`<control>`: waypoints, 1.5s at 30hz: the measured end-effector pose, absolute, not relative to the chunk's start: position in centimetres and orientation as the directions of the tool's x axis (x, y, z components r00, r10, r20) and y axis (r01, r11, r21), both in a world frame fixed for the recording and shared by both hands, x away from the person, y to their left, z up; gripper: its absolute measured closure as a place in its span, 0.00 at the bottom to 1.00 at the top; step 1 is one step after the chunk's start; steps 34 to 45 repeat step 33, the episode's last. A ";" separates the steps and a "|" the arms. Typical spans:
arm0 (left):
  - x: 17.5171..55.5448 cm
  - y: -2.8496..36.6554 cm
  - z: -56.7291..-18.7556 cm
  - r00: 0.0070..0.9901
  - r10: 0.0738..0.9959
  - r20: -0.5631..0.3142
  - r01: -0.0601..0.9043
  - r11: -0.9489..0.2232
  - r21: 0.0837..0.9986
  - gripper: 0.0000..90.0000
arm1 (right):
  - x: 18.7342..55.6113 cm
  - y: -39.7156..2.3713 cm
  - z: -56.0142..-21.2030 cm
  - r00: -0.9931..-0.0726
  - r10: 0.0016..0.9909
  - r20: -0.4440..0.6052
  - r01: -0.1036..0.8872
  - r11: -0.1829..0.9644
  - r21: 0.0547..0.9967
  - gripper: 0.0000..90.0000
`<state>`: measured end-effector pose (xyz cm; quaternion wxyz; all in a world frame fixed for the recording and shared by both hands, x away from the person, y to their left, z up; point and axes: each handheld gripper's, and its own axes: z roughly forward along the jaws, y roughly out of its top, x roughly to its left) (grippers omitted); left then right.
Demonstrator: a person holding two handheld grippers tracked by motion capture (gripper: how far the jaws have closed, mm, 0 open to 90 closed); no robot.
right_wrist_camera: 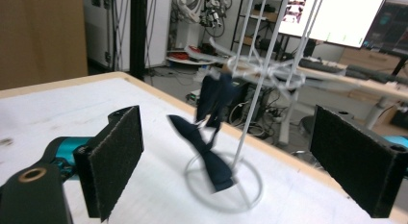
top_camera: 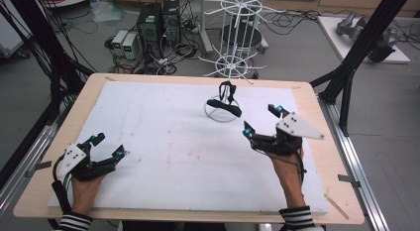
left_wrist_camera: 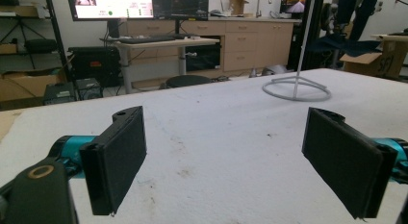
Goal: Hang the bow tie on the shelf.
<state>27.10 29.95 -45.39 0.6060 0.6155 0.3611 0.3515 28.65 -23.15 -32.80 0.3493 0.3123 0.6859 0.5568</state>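
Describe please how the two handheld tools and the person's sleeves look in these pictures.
Both tools are black, with teal parts near the jaws. Each jaw carries a flat rectangular black pad with a rough surface. The left tool and the right tool each bear a pale plate dotted with small holes. A black cable trails from the left one. The sleeves are striped black and white.

sleeves (top_camera: 296,217): black-white striped | hand-held gripper (top_camera: 262,122): black, teal joints, grey plate
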 end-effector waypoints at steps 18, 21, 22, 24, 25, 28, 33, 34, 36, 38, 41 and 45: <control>26.9 30.0 -45.4 0.490 0.872 -0.003 0.001 0.003 1.000 0.18 | 24.6 -26.0 -43.9 -0.538 0.843 -0.011 0.037 0.036 0.999 0.12; 26.9 30.0 -45.4 0.490 0.872 0.001 0.001 -0.001 1.000 0.18 | 24.6 -25.8 -44.9 -0.533 0.846 0.006 0.040 0.018 0.999 0.12; 26.9 30.0 -45.4 0.490 0.871 0.002 0.002 -0.003 1.000 0.18 | 24.7 -25.8 -45.2 -0.535 0.845 0.004 0.039 0.020 0.999 0.12; 27.0 30.0 -45.4 0.491 0.871 0.001 0.004 -0.003 1.000 0.18 | 24.7 -25.7 -45.3 -0.538 0.843 -0.004 0.037 0.028 0.999 0.12; 27.0 30.0 -45.4 0.492 0.871 0.000 0.005 -0.003 1.000 0.18 | 24.7 -25.7 -45.3 -0.536 0.844 -0.004 0.034 0.026 0.999 0.12; 27.0 30.0 -45.4 0.492 0.871 0.002 0.003 -0.004 1.000 0.18 | 24.6 -25.8 -45.4 -0.532 0.847 0.007 0.035 0.014 0.999 0.12; 27.0 30.0 -45.4 0.492 0.871 -0.006 0.008 0.002 1.000 0.18 | 24.5 -25.9 -45.5 -0.517 0.856 0.001 0.011 0.006 1.000 0.12; 27.0 30.0 -45.4 0.492 0.871 -0.006 0.008 0.002 1.000 0.18 | 24.5 -25.9 -45.5 -0.517 0.856 0.001 0.011 0.006 1.000 0.12; 27.0 30.0 -45.4 0.492 0.871 -0.006 0.008 0.002 1.000 0.18 | 24.5 -25.9 -45.5 -0.517 0.856 0.001 0.011 0.006 1.000 0.12; 27.0 30.0 -45.4 0.492 0.871 -0.006 0.008 0.002 1.000 0.18 | 24.5 -25.9 -45.5 -0.517 0.856 0.001 0.011 0.006 1.000 0.12; 27.0 30.0 -45.4 0.492 0.871 -0.006 0.008 0.002 1.000 0.18 | 24.5 -25.9 -45.5 -0.517 0.856 0.001 0.011 0.006 1.000 0.12; 27.0 30.0 -45.4 0.492 0.871 -0.006 0.008 0.002 1.000 0.18 | 24.5 -25.9 -45.5 -0.517 0.856 0.001 0.011 0.006 1.000 0.12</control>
